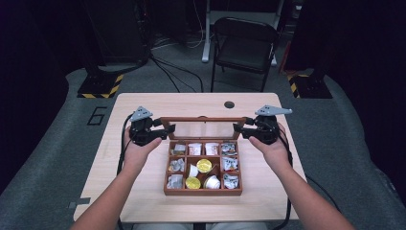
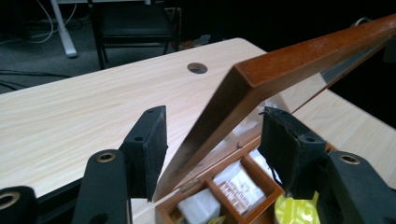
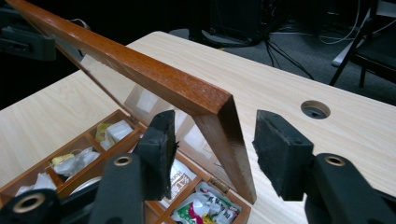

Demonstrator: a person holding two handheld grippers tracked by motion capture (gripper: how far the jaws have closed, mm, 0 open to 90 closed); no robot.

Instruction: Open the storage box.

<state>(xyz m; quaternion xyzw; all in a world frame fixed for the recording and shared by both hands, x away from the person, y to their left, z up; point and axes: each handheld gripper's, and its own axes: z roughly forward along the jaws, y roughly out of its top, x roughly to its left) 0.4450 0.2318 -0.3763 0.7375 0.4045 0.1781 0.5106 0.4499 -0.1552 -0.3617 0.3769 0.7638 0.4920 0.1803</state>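
Tabletop: pale wood-grain laminate, rectangular with rounded corners, one round cable hole near the far edge. Wooden box: reddish-brown varnished wood, square, sits at the tabletop's centre, interior split by thin wooden dividers into a grid of small compartments. Lid: matching wood frame around a clear pane, hinged at the far side, raised and tilted. Left gripper at the lid's left end; its black, foam-padded fingers stand apart astride the frame edge, pads not touching it. Right gripper at the lid's right end, fingers likewise spread either side of the frame corner, holding nothing. Contents: crinkled foil-and-paper sachets, white pods, gold-lidded round capsules
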